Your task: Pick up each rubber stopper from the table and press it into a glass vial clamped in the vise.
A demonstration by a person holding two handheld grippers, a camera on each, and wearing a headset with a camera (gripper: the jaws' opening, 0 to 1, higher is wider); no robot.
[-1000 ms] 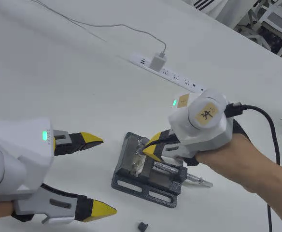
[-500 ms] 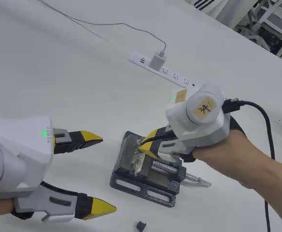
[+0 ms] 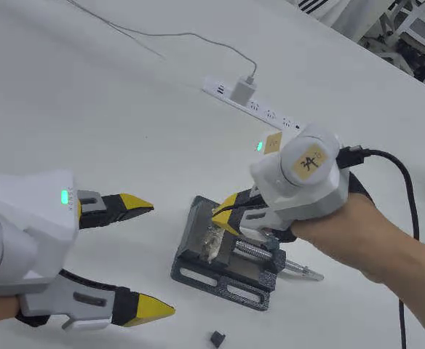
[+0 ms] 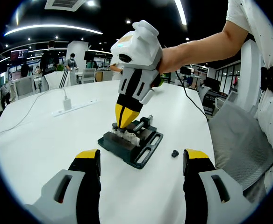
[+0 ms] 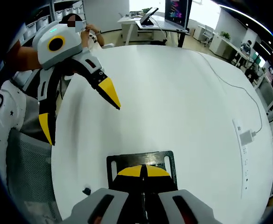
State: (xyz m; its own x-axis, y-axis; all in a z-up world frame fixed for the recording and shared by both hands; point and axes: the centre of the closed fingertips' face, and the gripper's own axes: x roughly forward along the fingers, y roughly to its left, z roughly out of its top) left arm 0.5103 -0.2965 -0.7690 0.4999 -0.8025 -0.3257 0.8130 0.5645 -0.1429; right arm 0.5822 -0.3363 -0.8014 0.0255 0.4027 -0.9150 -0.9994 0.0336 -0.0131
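**A:** Where's the stopper?

**B:** A small dark stopper point(image 3: 217, 338) lies loose on the desk point(image 3: 125, 109), just beside the vise point(image 3: 223, 275), on the side toward the near edge. Nothing is touching it.

**A:** And the grippers?

**B:** The right gripper point(image 5: 144, 171) points down at the vial point(image 3: 213, 240) clamped in the vise. Its jaws are closed, with the yellow tips meeting. I can't tell whether a stopper sits under them, because the tips hide the vial's mouth. The left gripper point(image 3: 145, 258) hovers above the desk, well apart from the vise. Its jaws are spread wide with nothing between them.

**A:** How will the loose stopper handle?

**B:** I'd judge it light, soft and grippy. It is small enough to squirt out if pinched at an edge, or to skid away if a tip nudges it first.

**A:** So where should it be gripped?

**B:** Probably across the sides of the wider end, with a tip on each side. That would leave the narrower end free to enter the vial. A gentle close should do, since hard pressure would only squash it.

**A:** And the vial?

**B:** It's glass, so stiff, brittle and slick. The push likely needs to go straight down its axis, since a sideways load could crack the rim or tip it in the vise.
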